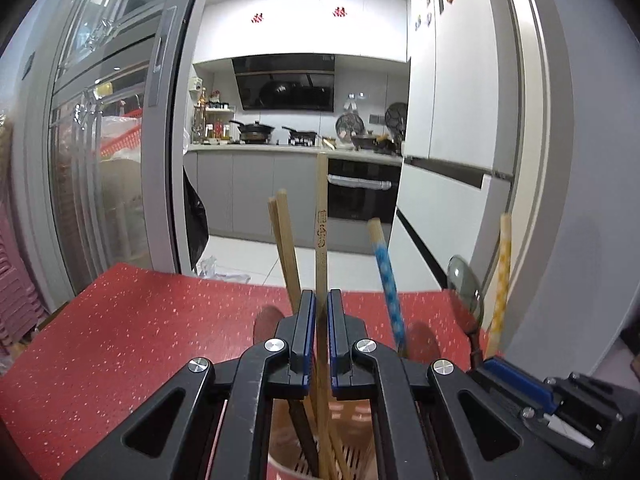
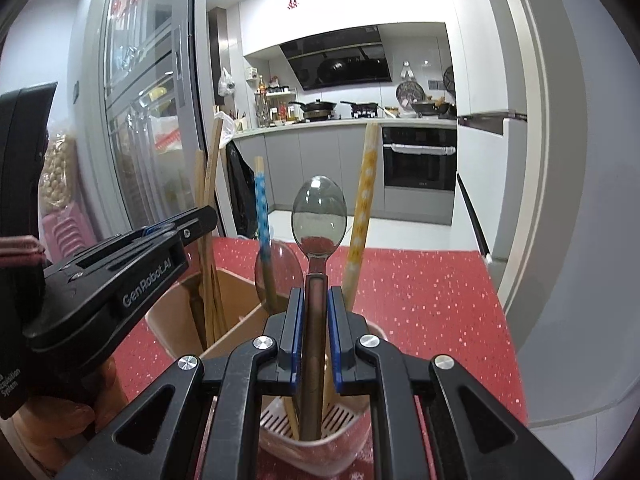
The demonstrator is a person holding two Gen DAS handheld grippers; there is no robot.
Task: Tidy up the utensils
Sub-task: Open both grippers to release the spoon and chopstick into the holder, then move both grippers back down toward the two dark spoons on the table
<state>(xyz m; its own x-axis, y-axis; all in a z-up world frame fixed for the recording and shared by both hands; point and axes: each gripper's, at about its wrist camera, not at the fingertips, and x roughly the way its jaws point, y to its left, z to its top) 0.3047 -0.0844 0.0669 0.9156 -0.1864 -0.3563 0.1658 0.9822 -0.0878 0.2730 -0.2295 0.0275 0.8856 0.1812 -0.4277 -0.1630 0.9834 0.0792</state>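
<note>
A pink two-compartment utensil holder [image 2: 168,320] stands on the red table [image 2: 420,300]. My left gripper [image 1: 322,300] is shut on an upright wooden chopstick [image 1: 321,208] whose lower end is in the holder's left compartment [image 1: 356,412], beside other wooden chopsticks [image 1: 284,236]. My right gripper [image 2: 316,296] is shut on the handle of a translucent grey spoon [image 2: 319,216], held upright over the right compartment [image 2: 340,420]. A blue-patterned chopstick [image 2: 262,208], a yellow-patterned chopstick [image 2: 362,208] and a second spoon [image 2: 280,268] stand there too. The left gripper also shows in the right wrist view [image 2: 200,220].
The table's far edge [image 1: 168,272] faces a kitchen doorway. A glass sliding door [image 1: 112,140] is at the left and a white refrigerator [image 1: 452,100] at the right. Bare red tabletop [image 1: 120,340] lies left of the holder.
</note>
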